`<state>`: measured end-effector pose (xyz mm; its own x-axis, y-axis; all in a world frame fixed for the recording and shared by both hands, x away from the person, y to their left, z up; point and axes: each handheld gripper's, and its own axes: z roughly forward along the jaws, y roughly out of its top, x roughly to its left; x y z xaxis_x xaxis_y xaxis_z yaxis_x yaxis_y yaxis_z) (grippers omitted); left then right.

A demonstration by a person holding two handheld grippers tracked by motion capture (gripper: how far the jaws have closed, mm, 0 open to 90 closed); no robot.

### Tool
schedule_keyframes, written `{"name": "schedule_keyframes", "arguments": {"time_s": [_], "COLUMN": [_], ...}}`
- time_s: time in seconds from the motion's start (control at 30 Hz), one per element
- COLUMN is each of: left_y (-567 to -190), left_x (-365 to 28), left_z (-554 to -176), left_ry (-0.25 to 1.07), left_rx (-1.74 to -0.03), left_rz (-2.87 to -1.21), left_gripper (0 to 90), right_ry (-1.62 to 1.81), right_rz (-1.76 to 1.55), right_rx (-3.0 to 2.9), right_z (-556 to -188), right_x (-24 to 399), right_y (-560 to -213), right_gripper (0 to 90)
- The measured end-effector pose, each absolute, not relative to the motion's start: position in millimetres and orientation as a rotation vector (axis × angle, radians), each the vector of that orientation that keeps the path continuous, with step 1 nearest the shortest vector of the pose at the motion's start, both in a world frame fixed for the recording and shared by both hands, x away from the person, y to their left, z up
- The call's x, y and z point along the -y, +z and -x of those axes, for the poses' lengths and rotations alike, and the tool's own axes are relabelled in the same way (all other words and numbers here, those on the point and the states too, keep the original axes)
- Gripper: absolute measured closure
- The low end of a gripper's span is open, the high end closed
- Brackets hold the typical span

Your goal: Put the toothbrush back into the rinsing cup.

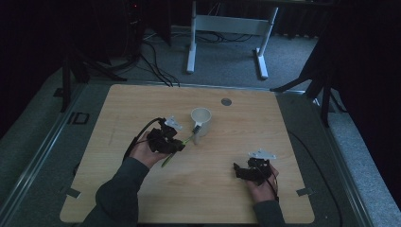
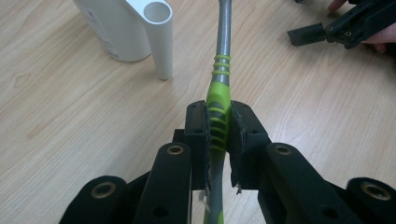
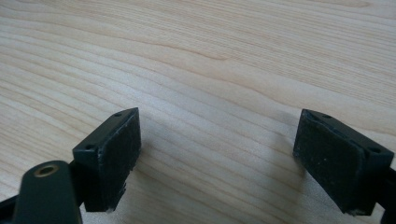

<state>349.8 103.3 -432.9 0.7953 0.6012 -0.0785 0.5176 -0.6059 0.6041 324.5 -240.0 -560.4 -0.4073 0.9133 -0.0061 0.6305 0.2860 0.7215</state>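
Right then, the left gripper was clamped on a toothbrush, pads pressed to both sides of the green ribbed grip part of the handle. From there the grey shaft of the brush ran up & away over the wood toward the top edge of the left gripper view, its head end out of frame; the tail of the handle passed back down betw. the jaws. A white cup stood just left of the shaft in that view, w/ a white tube-shaped holder fixed on its side, open at the top; shaft & holder were close but apart. Seen from the high view, the left gripper sat a bit left of table centre, the toothbrush slanting through it w/ its far end right by the cup, though whether it touched the cup couldn't be told in that dim pic. The right gripper had its jaws spread wide w/ nothing betw. them, just bare table under it. From above, the right gripper rested low at the near right part of the table, well apart from cup & brush, jaws pointing left.
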Motion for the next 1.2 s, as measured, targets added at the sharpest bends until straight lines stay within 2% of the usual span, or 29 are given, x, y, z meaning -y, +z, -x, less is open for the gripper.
{"name": "schedule_keyframes", "arguments": {"time_s": [1.2], "left_y": [-427.0], "left_x": [-107.6], "left_z": [-350.4], "left_ry": [0.237], "left_rx": [-0.874], "left_rz": [-2.23], "left_gripper": [79.0], "right_ry": [0.907], "right_rz": [-1.385], "right_rx": [-2.141], "right_z": [-324.6], "right_x": [240.0], "right_y": [-560.4], "right_gripper": [14.7]}}
